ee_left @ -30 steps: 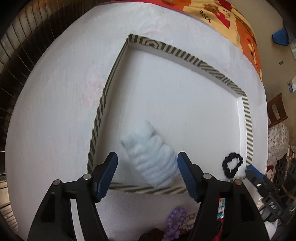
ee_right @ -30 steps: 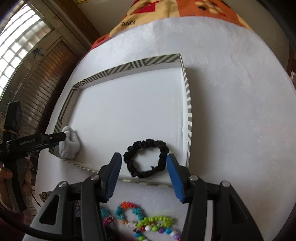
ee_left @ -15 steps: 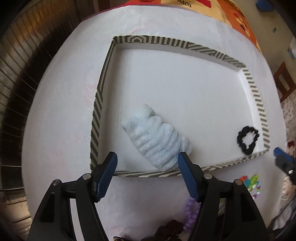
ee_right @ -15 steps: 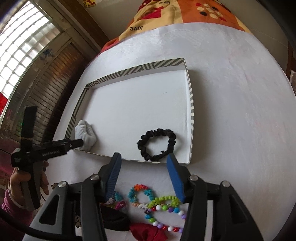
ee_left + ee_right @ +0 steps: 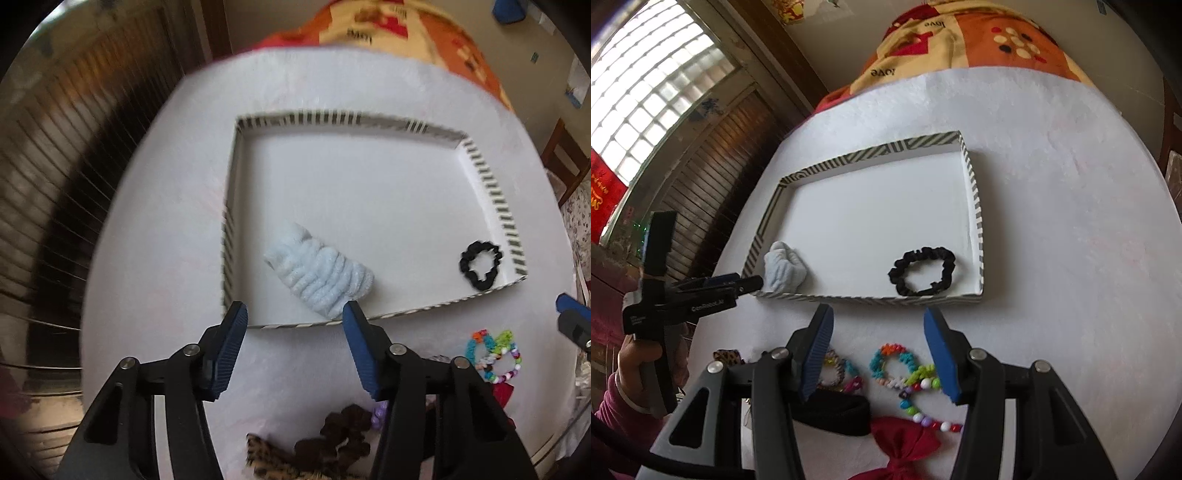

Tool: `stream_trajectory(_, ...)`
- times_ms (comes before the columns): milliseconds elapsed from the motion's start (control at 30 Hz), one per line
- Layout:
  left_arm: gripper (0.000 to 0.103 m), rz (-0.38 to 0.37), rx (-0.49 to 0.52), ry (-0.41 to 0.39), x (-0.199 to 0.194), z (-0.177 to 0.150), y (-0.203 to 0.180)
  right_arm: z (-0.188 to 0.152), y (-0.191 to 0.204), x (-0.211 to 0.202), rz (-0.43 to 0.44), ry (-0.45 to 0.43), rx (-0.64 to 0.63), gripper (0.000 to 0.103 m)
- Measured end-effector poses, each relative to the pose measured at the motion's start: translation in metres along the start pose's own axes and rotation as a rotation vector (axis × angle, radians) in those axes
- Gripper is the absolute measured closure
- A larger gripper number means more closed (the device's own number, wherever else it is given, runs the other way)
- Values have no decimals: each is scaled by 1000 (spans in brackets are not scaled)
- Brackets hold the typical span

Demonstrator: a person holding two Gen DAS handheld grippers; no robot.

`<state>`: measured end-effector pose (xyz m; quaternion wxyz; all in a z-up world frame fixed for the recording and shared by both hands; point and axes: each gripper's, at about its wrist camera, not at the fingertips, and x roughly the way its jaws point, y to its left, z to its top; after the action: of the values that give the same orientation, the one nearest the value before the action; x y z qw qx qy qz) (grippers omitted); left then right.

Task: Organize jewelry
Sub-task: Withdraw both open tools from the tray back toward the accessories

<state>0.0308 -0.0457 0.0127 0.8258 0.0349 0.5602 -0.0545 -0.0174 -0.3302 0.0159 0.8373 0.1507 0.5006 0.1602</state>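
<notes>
two pieces boxed, most of the pile still outside

judged early in the task: only two items lie inside the striped-rim tray, with the larger share waiting on the white tabletop along the lower edge of both frames.

inside the tray, largest first: pale blue fluffy scrunchie at the lower left of the tray floor, just inside the near rim; black scrunchie at the lower right corner, close to the right wall. rest of the tray floor bare.

outside, below the near rim, again by size: red fabric bow, black band, dark brown scrunchie, leopard-print piece, bright beaded bracelets, small purple bead piece. all judged left to move.

left gripper released, jaws spread wide and empty, hovering low in the frame short of the tray. right gripper likewise released and empty, above the beaded bracelets.
</notes>
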Motion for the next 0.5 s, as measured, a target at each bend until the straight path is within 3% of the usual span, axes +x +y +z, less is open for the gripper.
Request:
stream_trajectory(233, 57, -57, -9, -97, -50, -22, 10, -22, 29, -27, -46, -39, -75, 49)
stream_trajectory(500, 58, -65, -18, -127, -74, -45, 14, -40, 44, -53, -50, -76, -79, 45)
